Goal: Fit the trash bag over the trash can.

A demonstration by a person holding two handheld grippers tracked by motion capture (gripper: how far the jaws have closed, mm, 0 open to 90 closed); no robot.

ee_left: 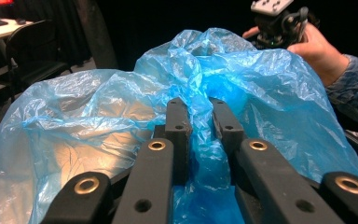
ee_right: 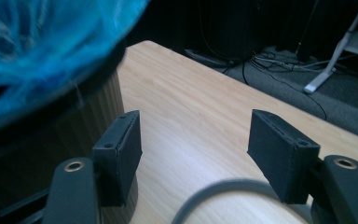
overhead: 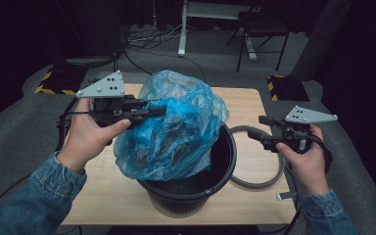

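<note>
The high view is dim and low in contrast, with a dark room behind and soft overhead light falling on the pale wooden bench (overhead: 254, 105), where shadows are faint. In the left gripper view the blue plastic bag (ee_left: 121, 112) catches bright, whitish glare on its crinkles, and the background is near black. The right gripper view is soft, the bag (ee_right: 37, 42) at upper left blurred and out of focus.

I count one blue plastic bag (overhead: 176, 127), one black bin (overhead: 196, 188) and one grey ring (overhead: 262, 182) on one wooden tabletop (overhead: 247, 105). I have two grippers: the left gripper (overhead: 152, 111) and the right gripper (overhead: 263, 131). Farther back I see one black chair (overhead: 262, 29).
</note>
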